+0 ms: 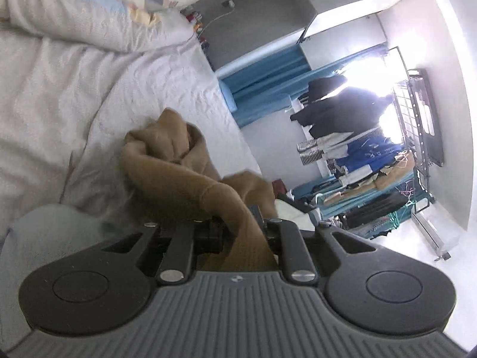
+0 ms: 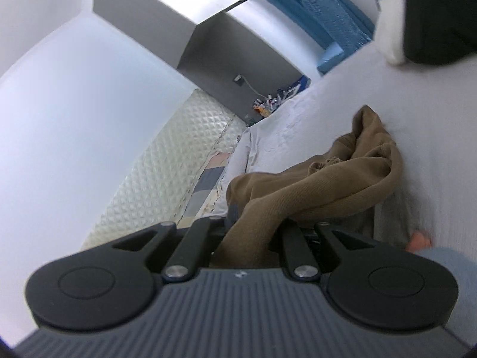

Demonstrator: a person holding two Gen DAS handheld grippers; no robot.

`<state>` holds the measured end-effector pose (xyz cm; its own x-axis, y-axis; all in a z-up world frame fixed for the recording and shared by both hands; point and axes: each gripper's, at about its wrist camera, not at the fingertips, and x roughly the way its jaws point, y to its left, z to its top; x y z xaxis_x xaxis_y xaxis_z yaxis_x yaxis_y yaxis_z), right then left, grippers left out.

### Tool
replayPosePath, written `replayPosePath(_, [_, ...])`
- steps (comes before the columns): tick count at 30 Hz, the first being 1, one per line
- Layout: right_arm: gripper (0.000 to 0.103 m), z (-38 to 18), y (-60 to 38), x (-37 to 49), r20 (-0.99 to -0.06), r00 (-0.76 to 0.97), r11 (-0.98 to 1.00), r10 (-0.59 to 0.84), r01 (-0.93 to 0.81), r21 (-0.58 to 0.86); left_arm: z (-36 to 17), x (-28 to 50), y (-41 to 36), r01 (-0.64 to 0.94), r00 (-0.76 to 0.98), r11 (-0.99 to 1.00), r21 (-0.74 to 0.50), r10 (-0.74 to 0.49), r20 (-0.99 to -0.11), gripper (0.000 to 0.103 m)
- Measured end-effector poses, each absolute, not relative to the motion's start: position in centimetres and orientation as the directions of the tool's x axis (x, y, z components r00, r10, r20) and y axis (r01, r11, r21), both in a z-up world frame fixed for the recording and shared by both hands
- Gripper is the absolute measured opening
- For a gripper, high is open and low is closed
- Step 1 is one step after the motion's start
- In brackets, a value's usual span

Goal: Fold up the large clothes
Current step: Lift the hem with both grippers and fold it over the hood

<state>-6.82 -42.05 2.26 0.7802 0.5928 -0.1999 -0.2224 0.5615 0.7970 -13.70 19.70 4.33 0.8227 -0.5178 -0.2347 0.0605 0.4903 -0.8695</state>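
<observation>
The brown garment [image 1: 184, 176] sits at the lower middle of the left wrist view, a soft knit piece bunched into thick folds. One twisted length of it runs down the frame and passes between the jaws of the left hand-held gripper [image 1: 238, 226], which are drawn in almost fully and pinch the cloth. The rest of the bundle lies crumpled just above the jaws, against the white sheet of the bed [image 1: 74, 89], which fills the left half of that frame.

In the right wrist view the same brown garment [image 2: 328, 179] lies at the centre right. A band of it comes down into the right hand-held gripper [image 2: 253, 232], whose jaws are likewise nearly closed and clamped on the fabric. The far end of the cloth rises in a loose peak toward the right of centre and touches the pale bed [image 2: 417, 119] surface there.

Outward from the garment, the left wrist view shows a rumpled white quilt [image 1: 59, 9] at the upper left, with a pale patterned patch on it. A blue curtain [image 1: 262, 80] hangs at the centre, and to its right a rack of clothes [image 1: 357, 149] holds dark, blue and striped pieces against a bright window.

In the right wrist view a quilted white headboard [image 2: 167, 164] runs diagonally at the centre left, a grey cabinet [image 2: 155, 9] stands at the top, and a light blue sleeve [image 2: 447, 265] shows at the lower right edge.
</observation>
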Motion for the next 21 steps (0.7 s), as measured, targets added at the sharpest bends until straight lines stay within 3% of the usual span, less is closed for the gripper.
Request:
replayPosePath(4, [0.012, 1.4, -42.0, -4.0, -0.195, 0.801, 0.522, 0.566, -0.164, 0.837, 5.6, -10.5, 19.7, 0.096, 0.823, 0.479, -0.873, -0.531, -0.201, 0.014])
replayPosePath(7, [0.012, 1.6, -41.7, -0.7, -0.176, 0.822, 0.504, 0.542, -0.15, 0.85, 6.0, -7.0, 18.5, 0.055, 0.832, 0.521, -0.852, -0.495, -0.25, 0.013])
replayPosePath(21, [0.013, -0.9, -41.3, 19.8, -0.298, 0.874, 0.385, 0.384, 0.142, 0.912, 8.1, 18.6, 13.9, -0.094, 0.833, 0.643, -0.76, -0.367, -0.414, 0.014])
